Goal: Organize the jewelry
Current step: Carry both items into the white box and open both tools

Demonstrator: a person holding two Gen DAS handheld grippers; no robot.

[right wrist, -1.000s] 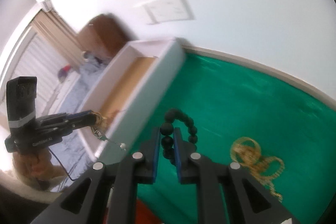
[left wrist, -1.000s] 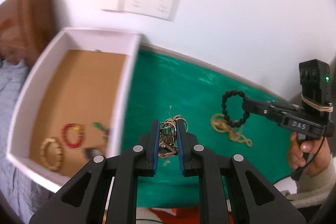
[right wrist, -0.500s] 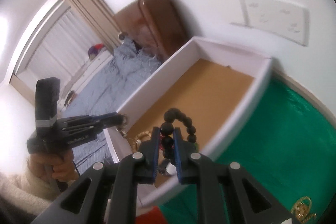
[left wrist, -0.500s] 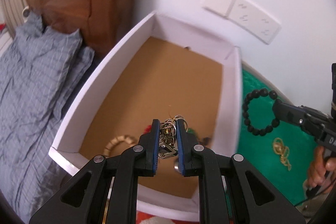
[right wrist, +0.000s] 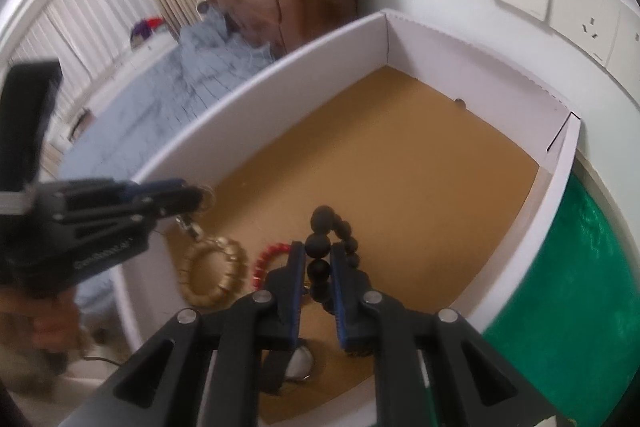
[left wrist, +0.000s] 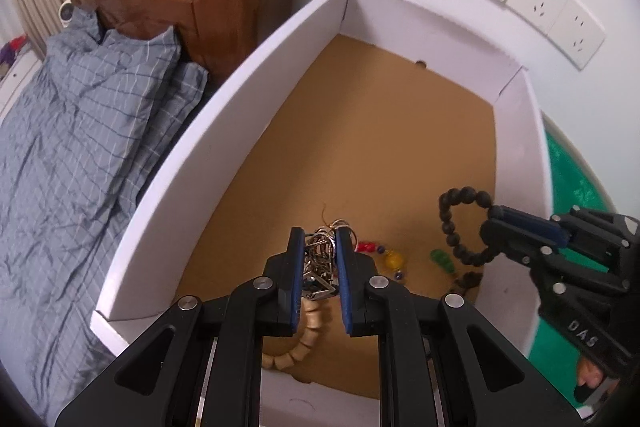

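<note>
Both grippers now hang over the white box (left wrist: 224, 131), having moved in from the green mat (right wrist: 568, 287) since a second ago. My left gripper (left wrist: 318, 259) is clenched on a tangle of metal chains (left wrist: 322, 251). My right gripper (right wrist: 318, 267) clasps a black bead bracelet (right wrist: 320, 255). Below, on the box's brown floor, lie a tan bead bracelet (right wrist: 212, 273) and a red bead bracelet (right wrist: 266, 259).

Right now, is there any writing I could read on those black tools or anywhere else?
"DAS": white letters on the right tool's black body.
Pale lettering on the left tool's body: too blurred to read.
Wall sockets: no text visible.
</note>
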